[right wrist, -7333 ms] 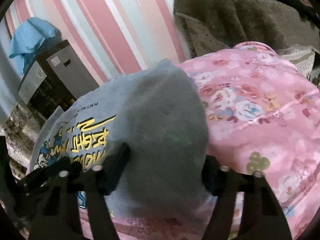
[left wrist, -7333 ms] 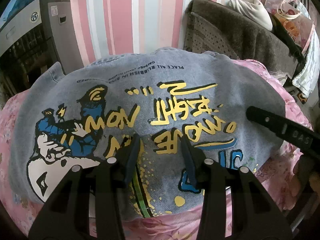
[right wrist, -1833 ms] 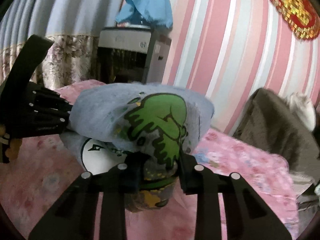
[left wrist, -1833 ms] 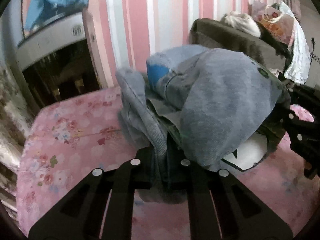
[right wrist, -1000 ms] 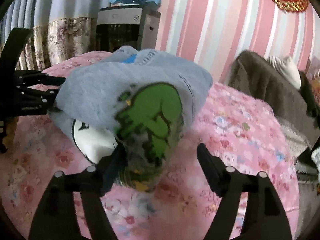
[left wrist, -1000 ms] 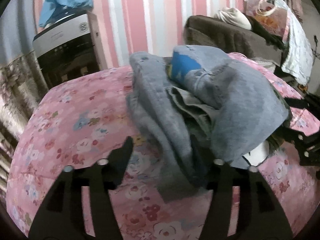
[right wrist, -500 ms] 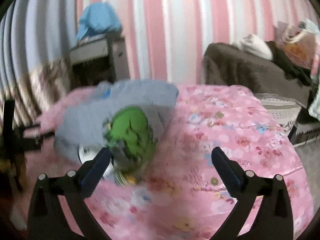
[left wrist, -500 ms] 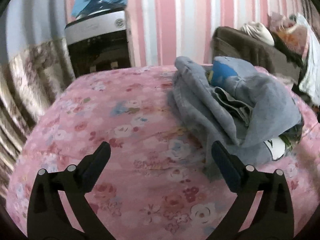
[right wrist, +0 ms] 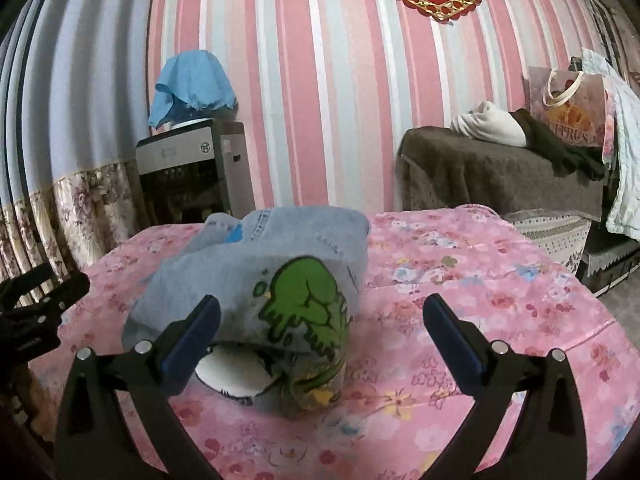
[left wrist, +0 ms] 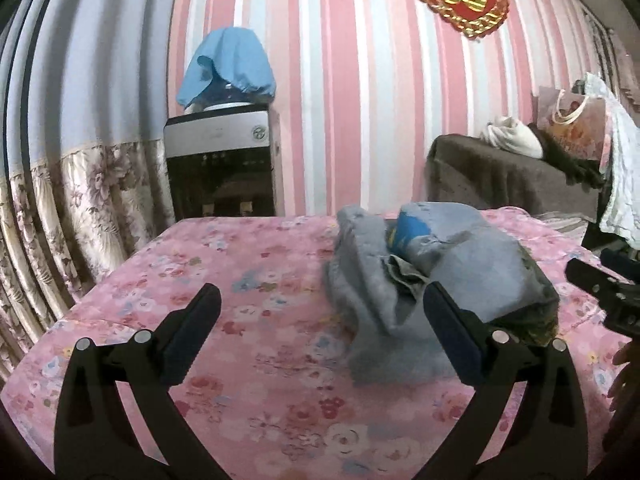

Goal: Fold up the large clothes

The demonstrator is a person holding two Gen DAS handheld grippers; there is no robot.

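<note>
on one pink floral bedspread (left wrist: 248, 320), one bundled denim garment (right wrist: 280, 264), two wide-open grippers

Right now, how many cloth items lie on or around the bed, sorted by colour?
Grey-blue: 1, the folded denim garment on the pink floral bedspread.
Blue: 1, the cloth draped over the water dispenser.
Brown: 1, the blanket covering the furniture.
White: 1, the bundle on that blanket.
Black: 1, the garment beside the bundle.
Total: 5, bedspread not counted.
</note>
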